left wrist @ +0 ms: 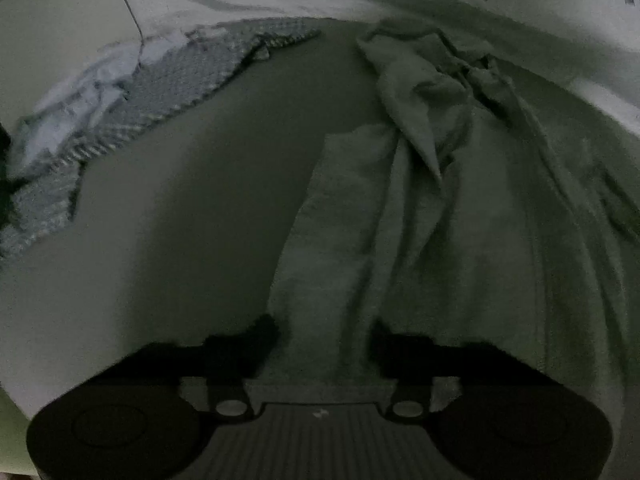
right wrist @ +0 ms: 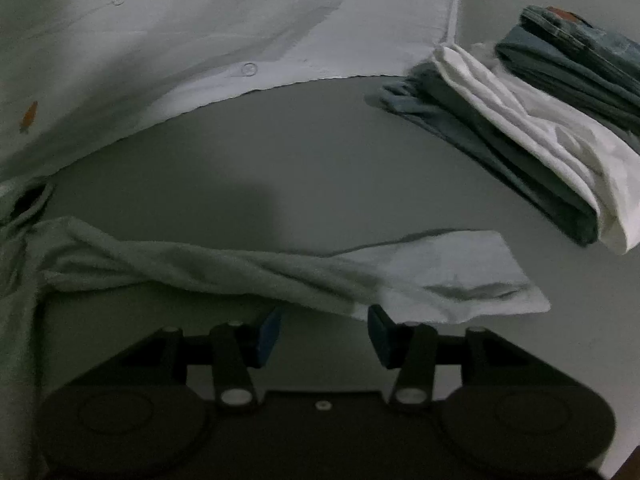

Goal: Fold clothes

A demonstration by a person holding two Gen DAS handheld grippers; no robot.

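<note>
A pale garment (left wrist: 440,240) lies rumpled on the table (left wrist: 180,220), its sleeve (right wrist: 440,276) stretched right. Far right sits a folded stack (right wrist: 520,140). The left gripper (left wrist: 324,344) pinches the garment's near edge; the right gripper (right wrist: 324,328) is spread, empty, just short of the sleeve. Likely step: folding the sleeve; next, pinch it.

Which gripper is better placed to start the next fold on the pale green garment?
Probably the left gripper: the pale green garment lies between its fingers. The right gripper stands open just short of the sleeve.
</note>
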